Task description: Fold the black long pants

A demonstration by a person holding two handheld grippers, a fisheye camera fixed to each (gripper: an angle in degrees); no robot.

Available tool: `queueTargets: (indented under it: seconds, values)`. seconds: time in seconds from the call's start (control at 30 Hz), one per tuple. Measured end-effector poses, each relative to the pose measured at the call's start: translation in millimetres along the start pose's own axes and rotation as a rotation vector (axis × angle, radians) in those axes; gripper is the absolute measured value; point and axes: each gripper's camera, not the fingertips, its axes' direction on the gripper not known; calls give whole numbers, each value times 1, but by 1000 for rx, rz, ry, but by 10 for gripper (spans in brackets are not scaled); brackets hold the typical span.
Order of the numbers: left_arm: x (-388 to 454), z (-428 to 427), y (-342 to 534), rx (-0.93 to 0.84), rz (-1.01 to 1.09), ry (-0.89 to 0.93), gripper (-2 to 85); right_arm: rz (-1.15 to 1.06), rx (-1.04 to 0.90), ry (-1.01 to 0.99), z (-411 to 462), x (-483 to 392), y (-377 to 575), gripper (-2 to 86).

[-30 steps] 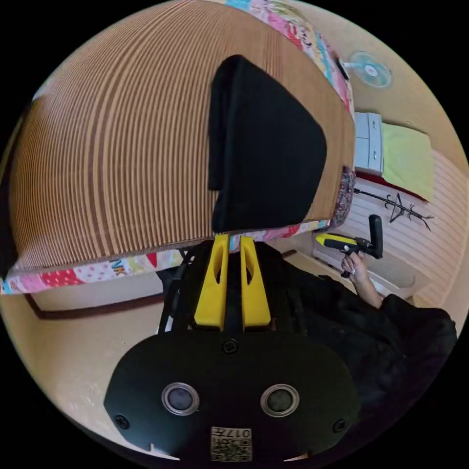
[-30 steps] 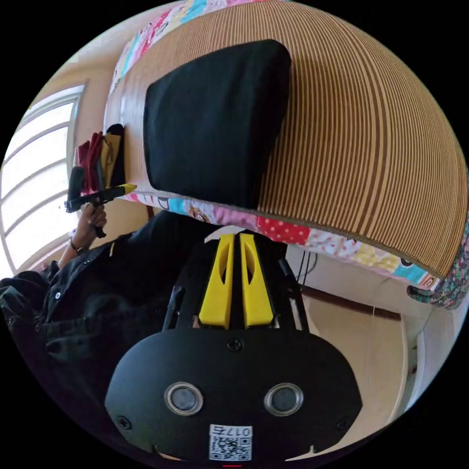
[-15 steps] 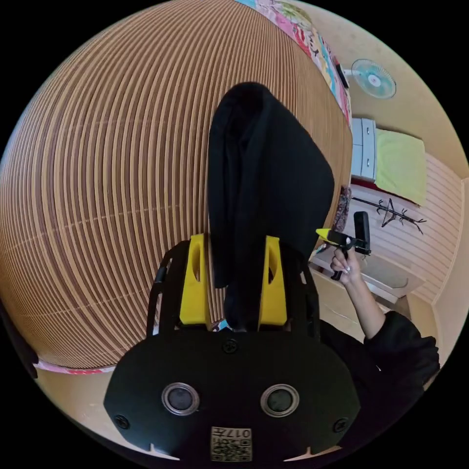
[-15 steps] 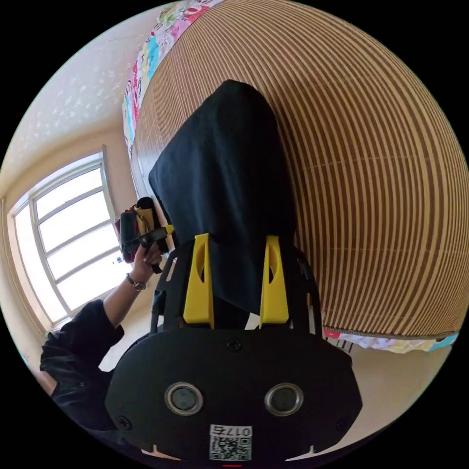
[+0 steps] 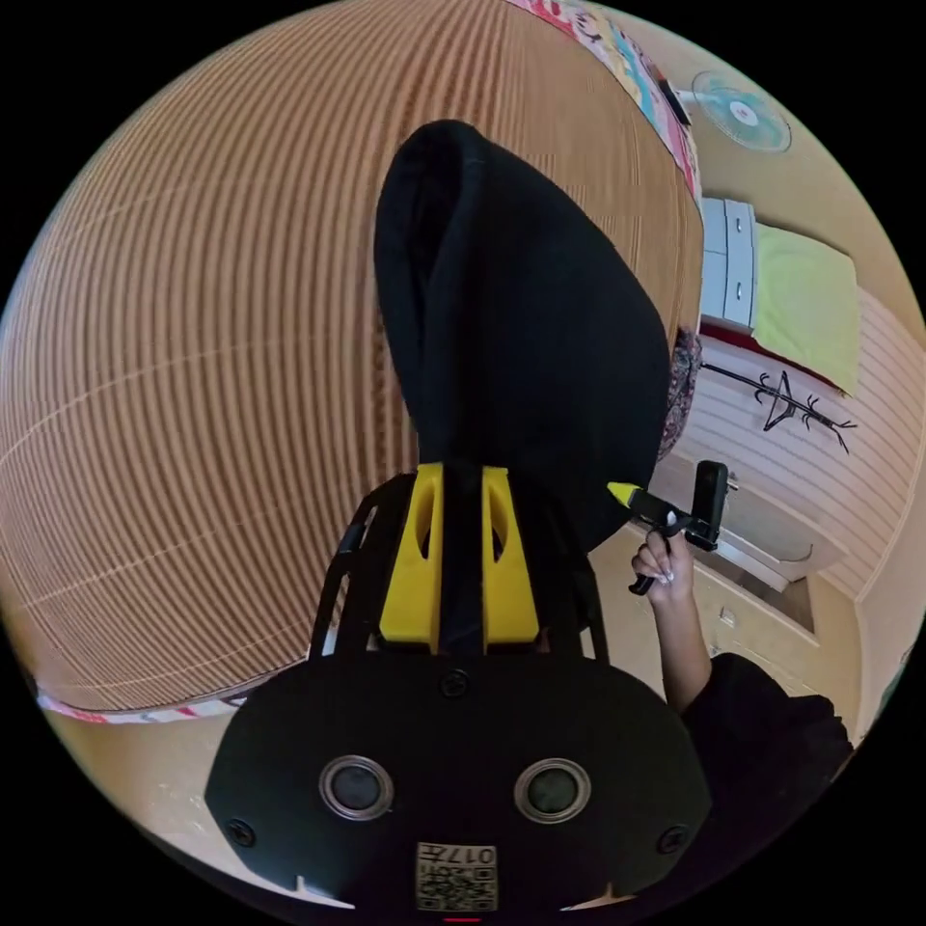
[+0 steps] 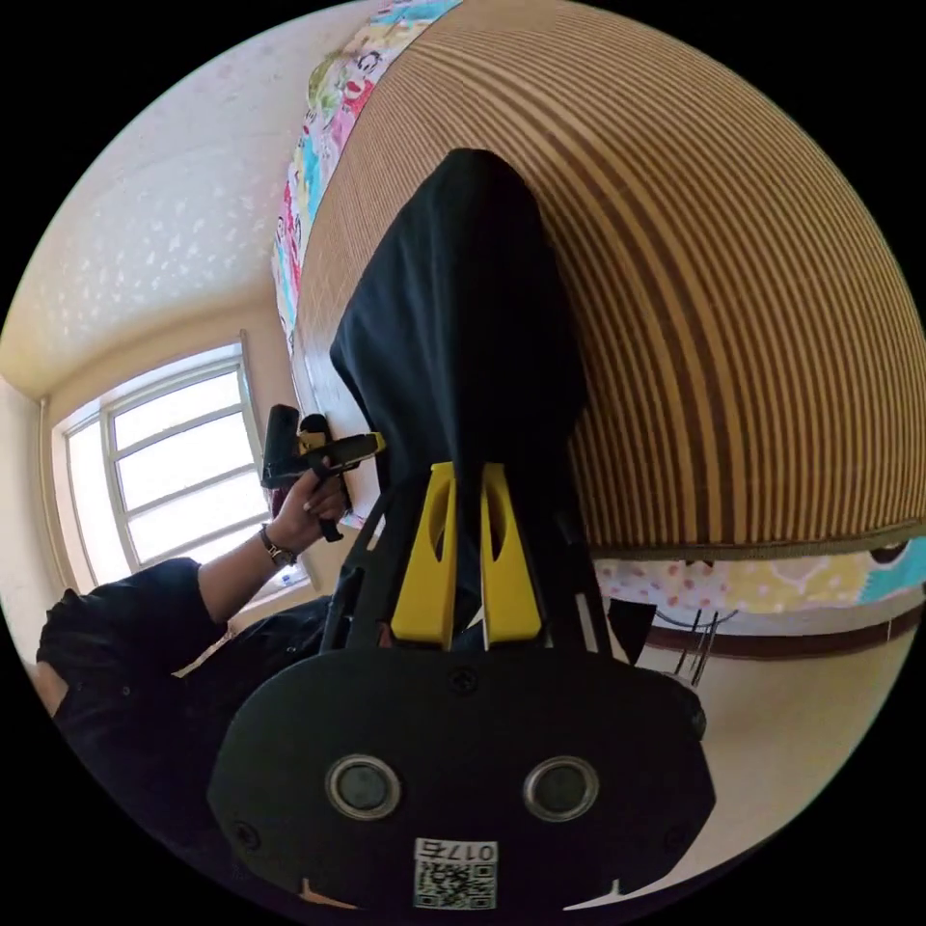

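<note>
The left tool (image 5: 461,482) and right tool (image 6: 467,477) each pinch a near edge of the folded black long pants (image 5: 521,328), lying on the striped bed mat (image 5: 212,386) at 12 o'clock. Risk: uneven lifting would spill the layers apart. Fabric depth between the jaws is hard to make out.

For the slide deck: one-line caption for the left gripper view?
Left gripper shut on folded black pants over striped bamboo mat.
</note>
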Motion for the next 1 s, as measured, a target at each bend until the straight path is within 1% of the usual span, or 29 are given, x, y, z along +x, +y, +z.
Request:
queueTargets:
  seconds: [0.03, 0.07, 0.13, 0.17, 0.2, 0.23, 0.27, 0.3, 0.37, 0.43, 0.5, 0.53, 0.57, 0.6, 0.63, 0.67, 0.7, 0.73, 0.77, 0.8, 0.83, 0.87, 0.9, 0.93, 0.97, 1.0]
  values:
    - [26, 17, -13, -10, 24, 22, 65, 16, 48, 21, -16, 8, 5, 25]
    - [53, 37, -27, -22, 52, 54, 65, 63, 158, 70, -51, 22, 18, 22]
    - [96, 71, -49, -49, 90, 103, 65, 230, 405, 165, -119, 52, 60, 16]
    - [127, 96, -64, -69, 117, 128, 65, 274, 460, 179, -134, 60, 72, 14]
    - [143, 109, -71, -84, 129, 139, 65, 349, 557, 191, -159, 73, 99, 10]
    - [174, 134, -83, -127, 155, 160, 65, 377, 603, 186, -169, 78, 112, 8]
    - [203, 158, -92, -201, 186, 170, 65, 414, 688, 172, -185, 88, 139, 7]
    - [217, 169, -95, -246, 203, 171, 65, 436, 745, 160, -193, 97, 162, 5]
    - [263, 207, -93, -473, 293, 117, 58, 482, 754, 142, -193, 111, 184, 4]
    - [285, 218, -78, -606, 400, 71, 49, 517, 697, 131, -180, 125, 193, 3]
    - [291, 212, -56, -666, 490, -65, 44, 516, 598, 121, -152, 132, 189, 3]
    - [284, 202, -39, -678, 531, -171, 43, 499, 540, 106, -134, 131, 181, 3]
    - [267, 189, -23, -686, 539, -254, 42, 487, 507, 94, -124, 129, 175, 4]
    - [255, 181, -15, -694, 529, -289, 42, 456, 429, 64, -101, 123, 158, 4]
    - [225, 164, 2, -713, 485, -348, 41, 439, 384, 48, -89, 119, 148, 4]
    - [189, 143, 19, -737, 415, -403, 39, 395, 286, 13, -62, 108, 126, 4]
    - [169, 131, 29, -748, 373, -435, 38, 328, 166, -28, -33, 91, 100, 4]
    - [128, 105, 49, -768, 279, -510, 32, 234, 14, -76, 0, 66, 71, 4]
    - [86, 74, 72, -787, 178, -600, 19, 181, -69, -99, 18, 52, 58, 4]
    - [67, 57, 85, -790, 131, -645, 11, 68, -240, -128, 53, 17, 36, 4]
    - [31, 19, 111, -769, 36, -728, 0, 13, -332, -125, 72, -2, 27, 4]
    - [1, -20, 139, -726, -51, -767, -5, -98, -542, -52, 111, -44, 15, 4]
    - [-14, -40, 154, -698, -90, -762, -6, -225, -745, 142, 151, -88, 13, 4]
    - [-41, -78, 184, -627, -160, -711, -7, -362, -891, 428, 187, -128, 20, 4]
    - [-67, -115, 215, -537, -226, -629, -8, -434, -940, 590, 203, -145, 25, 4]
    - [-80, -133, 232, -488, -260, -591, -8, -568, -995, 924, 234, -173, 37, 4]
